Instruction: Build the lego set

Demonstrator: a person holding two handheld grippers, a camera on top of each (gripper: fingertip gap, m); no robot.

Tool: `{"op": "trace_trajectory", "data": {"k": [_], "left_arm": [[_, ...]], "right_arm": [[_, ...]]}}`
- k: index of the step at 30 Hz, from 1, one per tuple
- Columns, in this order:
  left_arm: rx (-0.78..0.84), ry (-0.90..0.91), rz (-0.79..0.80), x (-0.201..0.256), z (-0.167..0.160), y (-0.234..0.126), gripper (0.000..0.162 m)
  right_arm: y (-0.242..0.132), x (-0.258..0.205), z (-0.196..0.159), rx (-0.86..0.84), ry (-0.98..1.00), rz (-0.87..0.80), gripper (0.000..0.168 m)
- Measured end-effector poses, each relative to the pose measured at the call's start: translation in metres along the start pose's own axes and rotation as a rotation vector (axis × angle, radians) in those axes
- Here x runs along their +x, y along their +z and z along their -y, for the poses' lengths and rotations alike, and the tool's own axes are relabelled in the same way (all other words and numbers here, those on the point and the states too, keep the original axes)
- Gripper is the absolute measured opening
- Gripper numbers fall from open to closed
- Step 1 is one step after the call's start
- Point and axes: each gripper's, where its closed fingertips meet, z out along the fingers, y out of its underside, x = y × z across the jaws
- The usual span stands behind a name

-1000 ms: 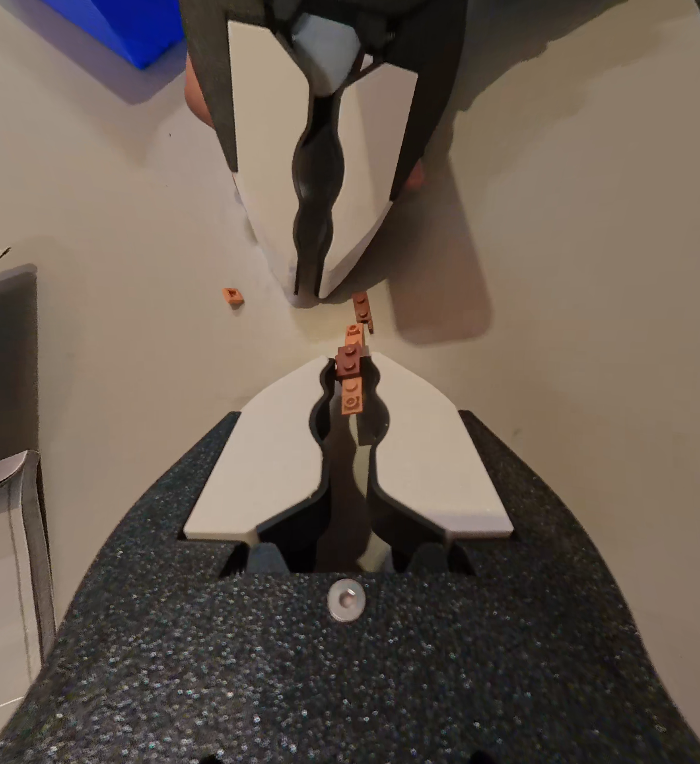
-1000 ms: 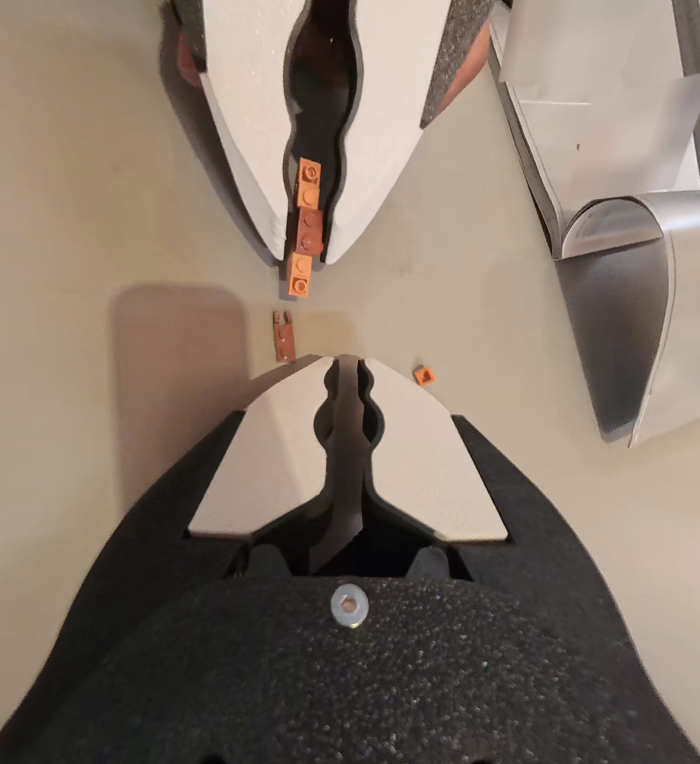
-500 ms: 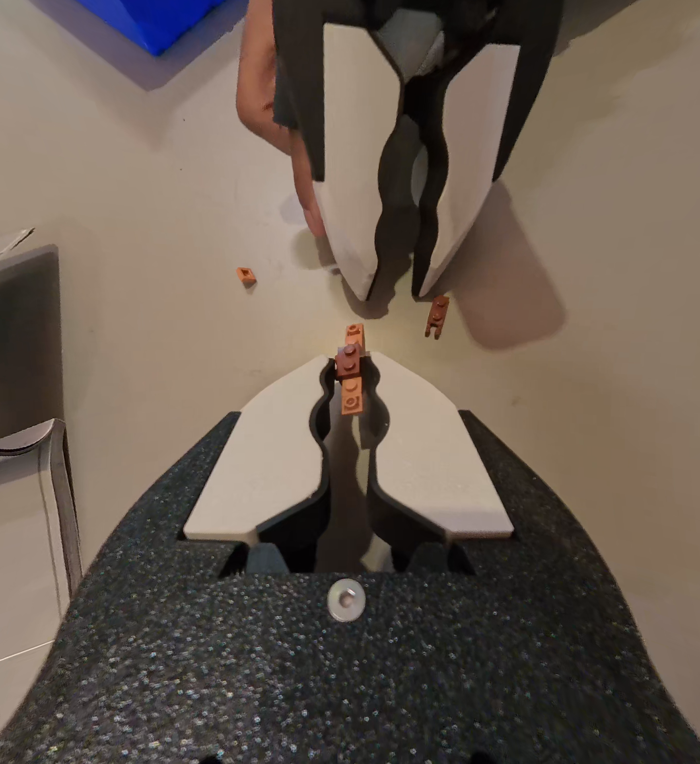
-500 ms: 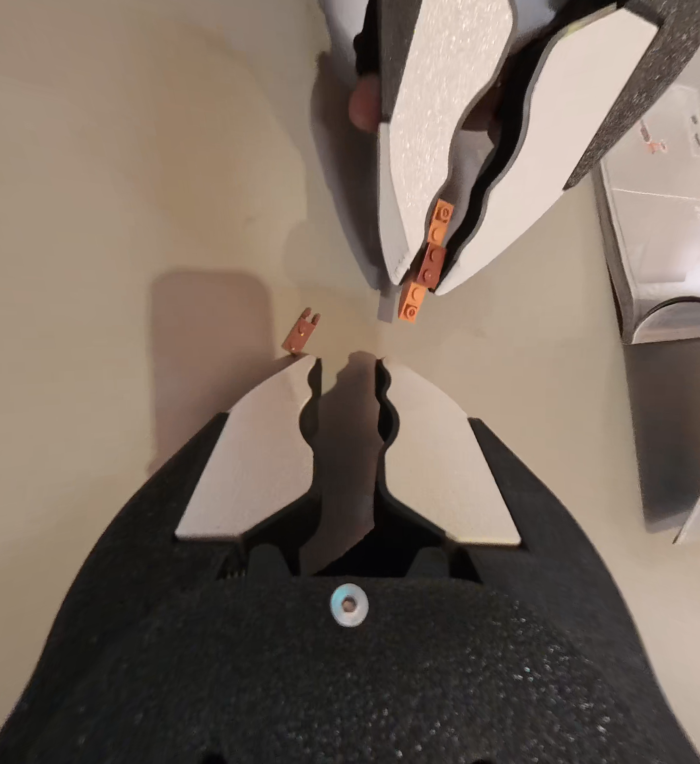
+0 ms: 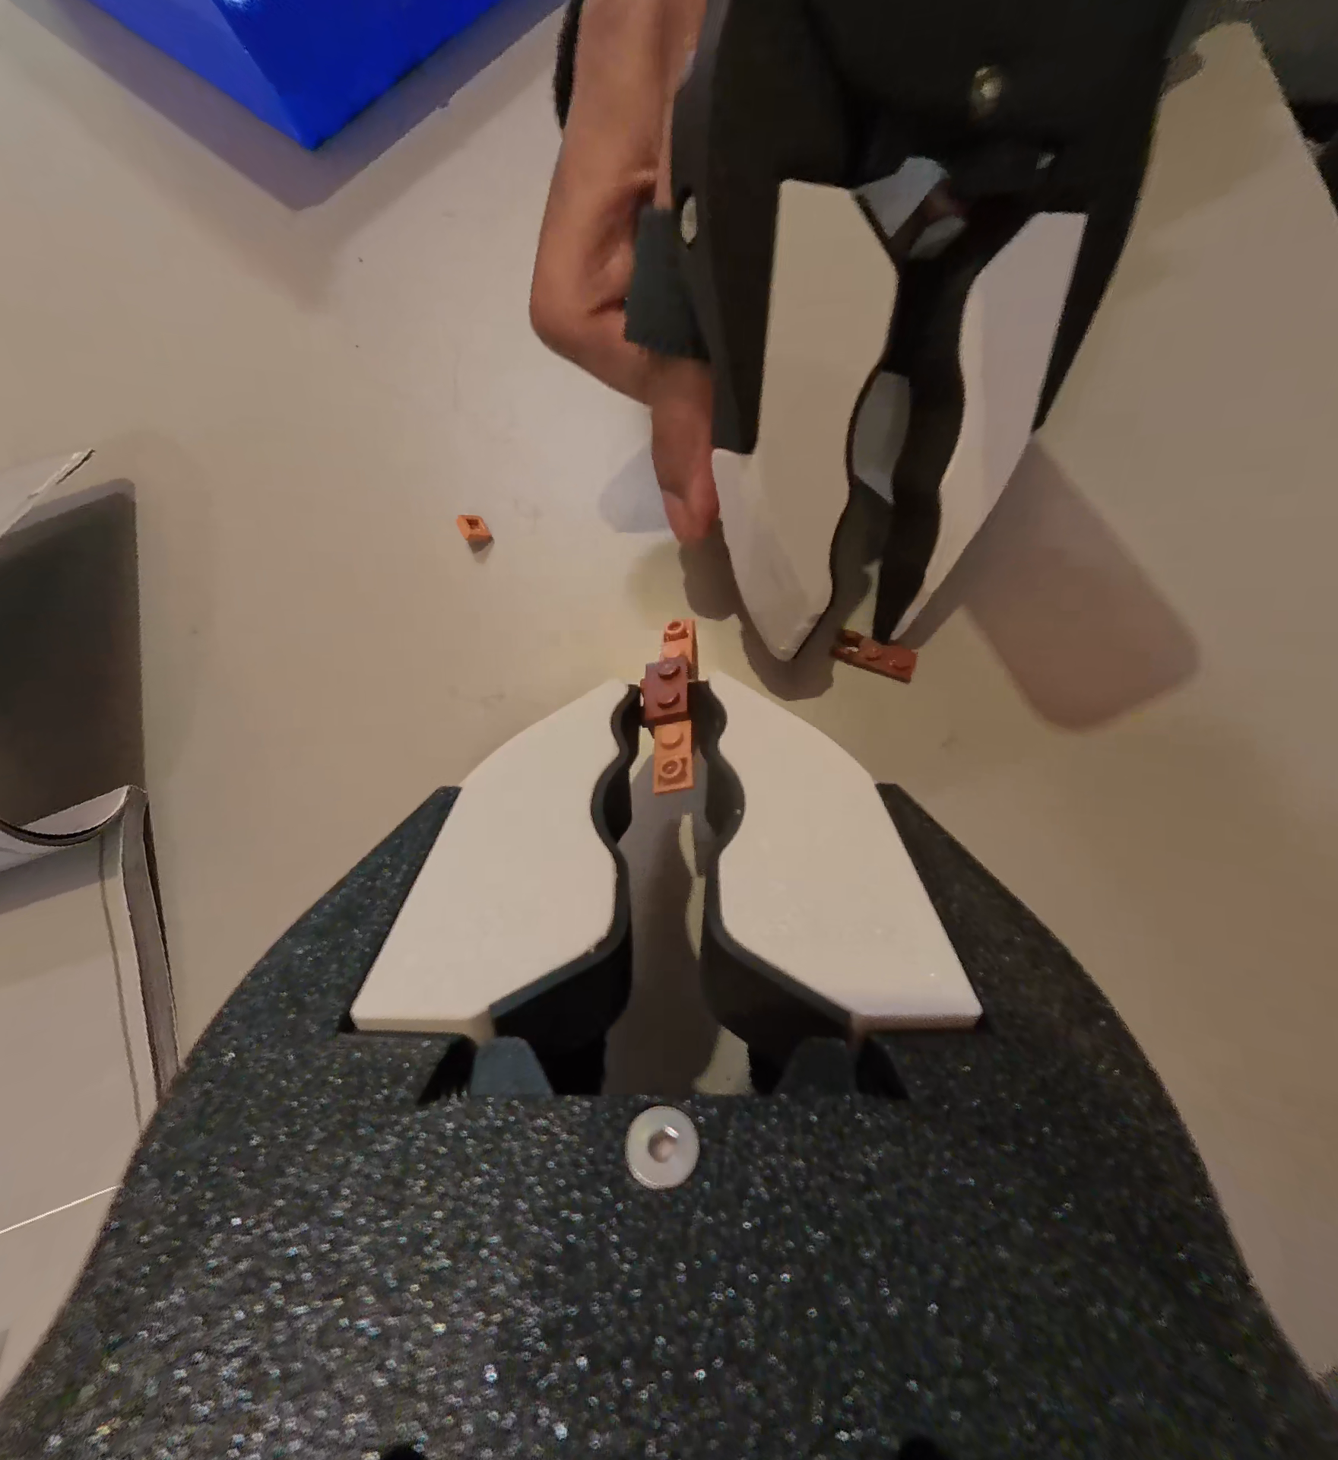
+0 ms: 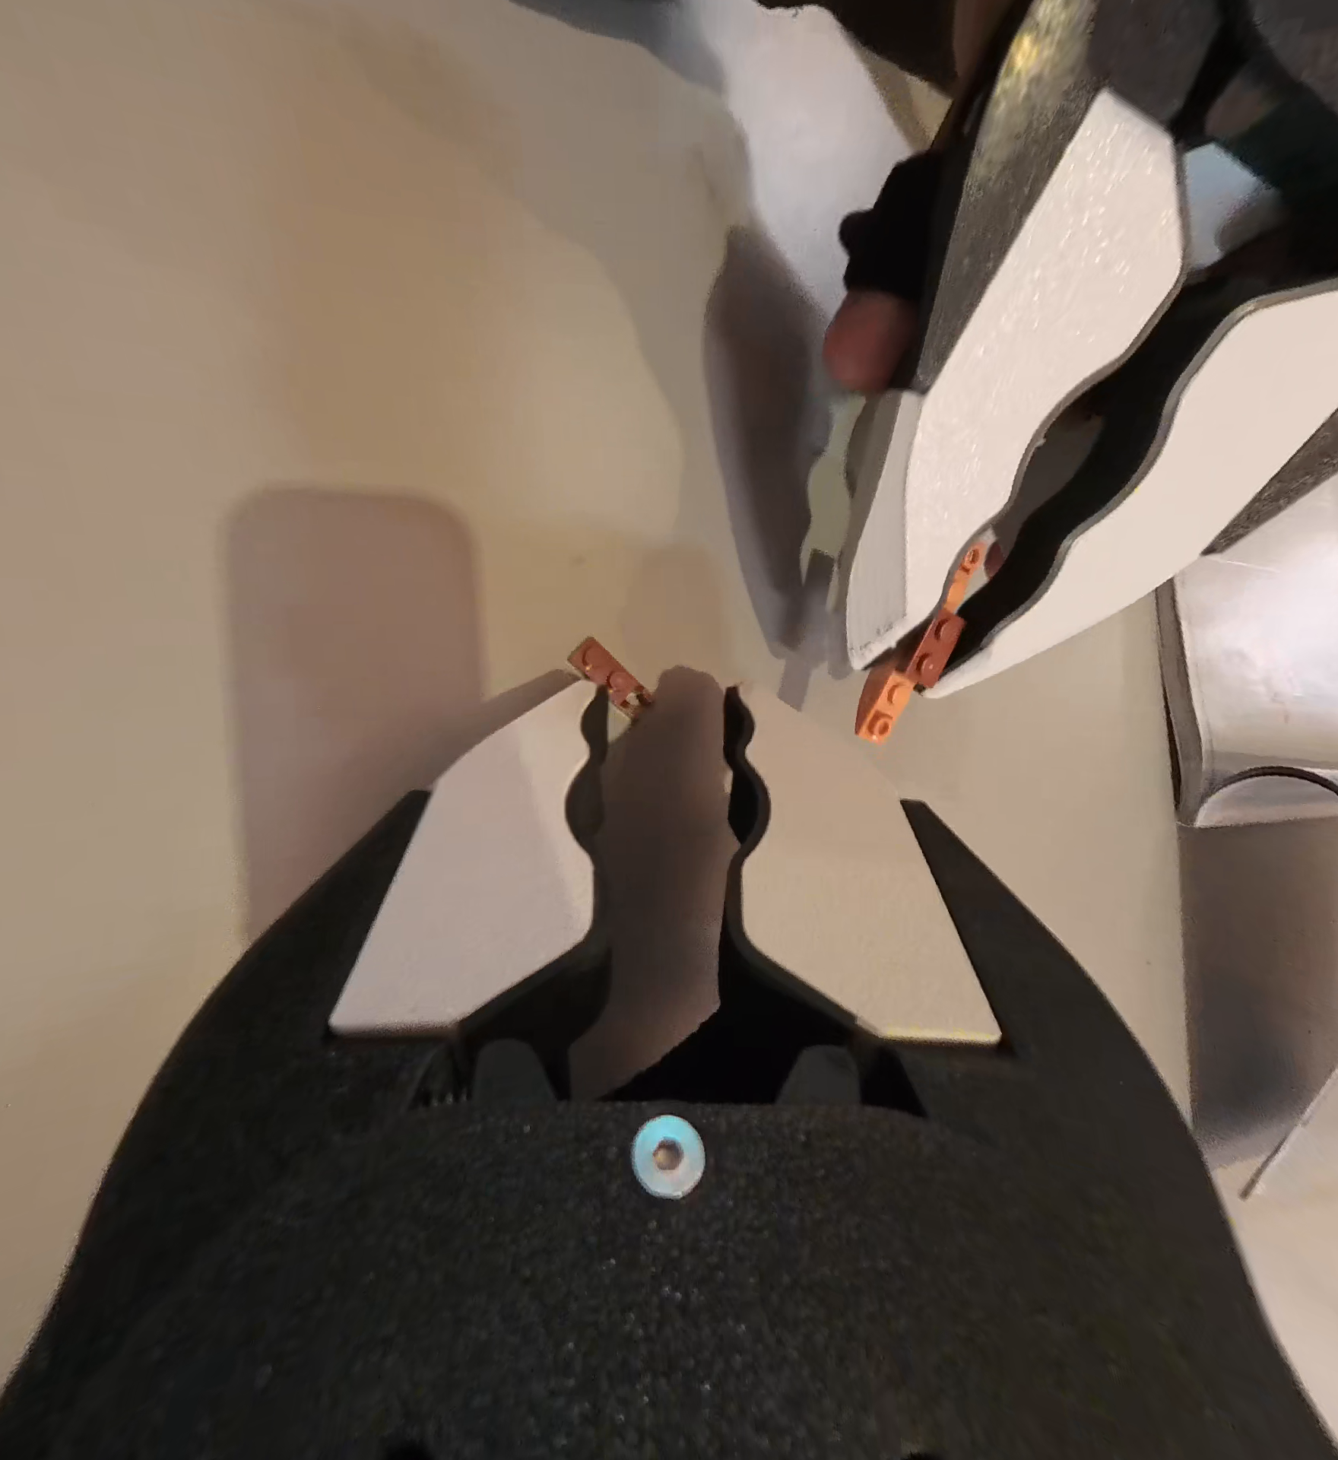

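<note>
- Orange and brown lego assembly [image 5: 672, 715]: a narrow strip of orange plates with a dark brown plate across its middle, pinched between the tips of the left gripper [image 5: 670, 695]; its long axis runs along the gripper's fingers, one orange end jutting forward past the tips, the other lying back in the gap between the fingers
- Same assembly in the right wrist view [image 6: 915, 660]: held clear above the table, front end tilted down and toward the right gripper
- Left gripper: jaws pressed onto the assembly at the tips, white finger faces on a black speckled body
- Right gripper [image 6: 666, 687]: jaws spread, tips lowered to the table; a hand [image 5: 618, 269] grips its body from the side
- Brown clip plate [image 5: 875, 656]: a small loose lego piece lying flat on the table, just at the right gripper's tips; in the right wrist view [image 6: 610, 678] it sits by the tip of one finger, long axis slanting across the gripper's opening, not clamped
- Small orange square piece [image 5: 474, 528]: lying alone on the table, well apart from both grippers
- Beige table [image 5: 295, 379]: bears all loose pieces
- Blue object [image 5: 287, 63]: at the far edge, only partly in view
- Grey booklet with a curled page [image 5: 42, 695]: open beside the left gripper
</note>
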Motion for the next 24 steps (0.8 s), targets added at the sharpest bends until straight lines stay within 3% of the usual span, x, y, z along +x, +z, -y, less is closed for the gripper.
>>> {"op": "trace_trajectory", "data": {"k": [8, 15, 20, 24], "left_arm": [[0.01, 0.049, -0.069, 0.013, -0.004, -0.004, 0.014], [0.046, 0.086, -0.041, 0.007, -0.005, -0.003, 0.014], [0.119, 0.123, 0.026, -0.002, 0.006, 0.0, 0.014], [0.137, 0.129, 0.059, -0.006, 0.011, 0.013, 0.014]], "right_arm": [[0.003, -0.009, 0.004, 0.03, -0.03, 0.172, 0.027], [0.007, -0.014, 0.007, -0.004, 0.041, 0.237, 0.008], [-0.004, 0.001, -0.005, -0.043, 0.053, 0.105, 0.0], [-0.036, 0.028, 0.0, 0.075, 0.19, -0.02, 0.0]]}}
